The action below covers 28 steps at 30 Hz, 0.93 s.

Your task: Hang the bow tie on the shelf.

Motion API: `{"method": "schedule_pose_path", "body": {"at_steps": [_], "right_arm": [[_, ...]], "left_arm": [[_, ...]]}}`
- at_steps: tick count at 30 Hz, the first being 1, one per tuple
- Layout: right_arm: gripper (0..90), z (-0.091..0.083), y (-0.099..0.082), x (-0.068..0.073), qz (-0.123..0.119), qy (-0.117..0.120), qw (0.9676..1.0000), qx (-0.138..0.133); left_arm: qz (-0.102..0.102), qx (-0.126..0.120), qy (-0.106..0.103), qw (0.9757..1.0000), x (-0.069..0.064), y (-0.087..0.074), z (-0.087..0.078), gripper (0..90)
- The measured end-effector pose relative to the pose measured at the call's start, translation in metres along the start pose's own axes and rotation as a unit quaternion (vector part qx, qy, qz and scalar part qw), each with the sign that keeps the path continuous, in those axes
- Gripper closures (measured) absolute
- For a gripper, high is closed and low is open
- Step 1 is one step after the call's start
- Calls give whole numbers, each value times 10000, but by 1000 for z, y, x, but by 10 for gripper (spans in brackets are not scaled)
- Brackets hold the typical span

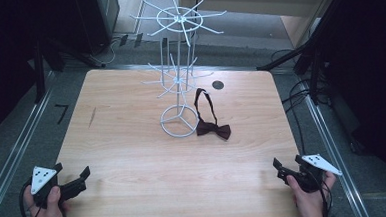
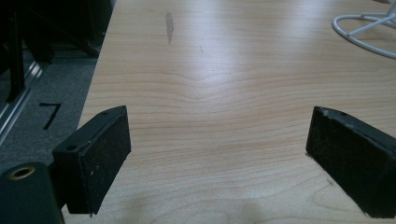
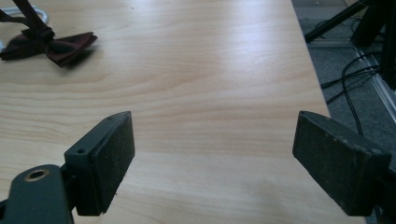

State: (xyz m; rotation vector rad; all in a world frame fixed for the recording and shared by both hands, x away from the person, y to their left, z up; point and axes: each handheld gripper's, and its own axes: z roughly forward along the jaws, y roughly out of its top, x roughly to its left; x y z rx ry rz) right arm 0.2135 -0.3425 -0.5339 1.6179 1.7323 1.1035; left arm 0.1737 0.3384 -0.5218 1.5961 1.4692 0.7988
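A dark red bow tie (image 1: pixel 213 130) with its strap looped back lies on the wooden table (image 1: pixel 133 156), right beside the round base of a white wire display rack (image 1: pixel 180 120). The right gripper view has the bow tie (image 3: pixel 51 46) at its far left. My left gripper (image 1: pixel 73 178) rests at the table's front left corner, its jaws wide apart with bare wood between them (image 2: pixel 219 140). At the front right corner my right gripper (image 1: pixel 286 169) is open too, nothing between its jaws (image 3: pixel 212 149).
The rack's upper arms (image 1: pixel 179 19) spread over the table's back half. A small dark hole (image 1: pixel 218 84) marks the back of the tabletop. Black stands and cables (image 1: pixel 305 82) crowd the floor to the right, and a floor rail (image 1: pixel 13 153) runs along the left.
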Motion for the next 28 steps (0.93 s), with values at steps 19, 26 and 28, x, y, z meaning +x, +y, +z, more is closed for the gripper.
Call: {"method": "schedule_pose_path", "body": {"at_steps": [19, 26, 28], "right_arm": [[137, -11, -25, -13, 155, -197, 9997, -1], [136, -10, -25, -15, 219, -152, 9996, 68], [137, -10, -25, -14, 172, -171, 9997, 73]], "left_arm": [[25, 130, -63, 9999, 0, 1, 2, 72], [-13, 140, -71, 9999, 1, 1, 3, 73], [-2, 164, -84, 9998, 1, 2, 3, 72]]}}
